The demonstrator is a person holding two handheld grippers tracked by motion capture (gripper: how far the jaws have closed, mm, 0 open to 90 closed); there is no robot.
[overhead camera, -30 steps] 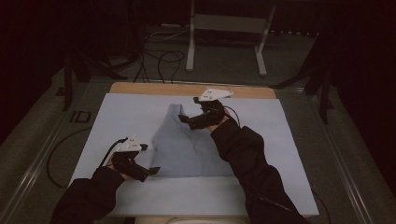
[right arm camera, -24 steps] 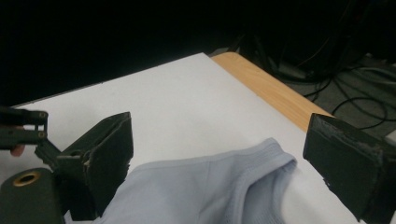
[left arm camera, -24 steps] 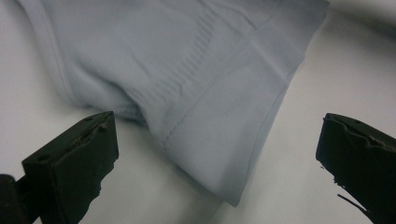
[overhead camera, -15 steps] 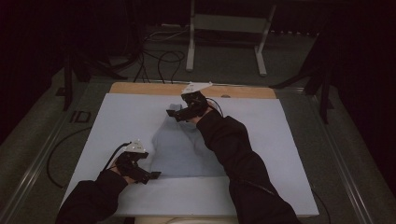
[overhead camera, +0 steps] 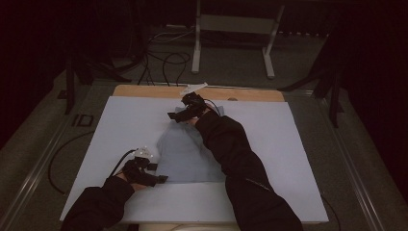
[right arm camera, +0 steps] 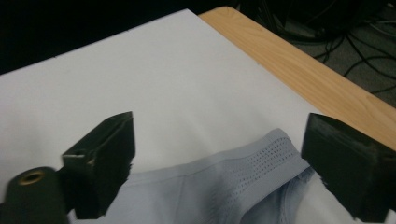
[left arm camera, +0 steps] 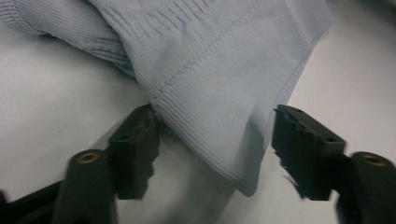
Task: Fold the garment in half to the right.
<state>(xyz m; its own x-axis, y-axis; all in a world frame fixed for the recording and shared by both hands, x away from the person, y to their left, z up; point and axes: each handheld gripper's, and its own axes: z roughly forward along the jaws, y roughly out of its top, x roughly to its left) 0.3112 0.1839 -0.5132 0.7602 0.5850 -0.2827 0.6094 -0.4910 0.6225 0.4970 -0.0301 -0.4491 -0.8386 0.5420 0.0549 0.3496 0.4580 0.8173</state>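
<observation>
the pale blue garment runs near to far; the left gripper straddles its near corner with jaws spread, the right gripper its far edge, likewise spread.

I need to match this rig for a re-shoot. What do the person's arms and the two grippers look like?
Dark long sleeves and dark gloves. The left gripper and right gripper are black, each topped by a pale grey plate and trailing a black cable. The jaws are chunky matte black blocks with brass-coloured rivets.

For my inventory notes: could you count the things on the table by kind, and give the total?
Light blue garment: 1
White sheet covering the table: 1
Handheld grippers: 2, left gripper and right gripper
Total: 4
</observation>
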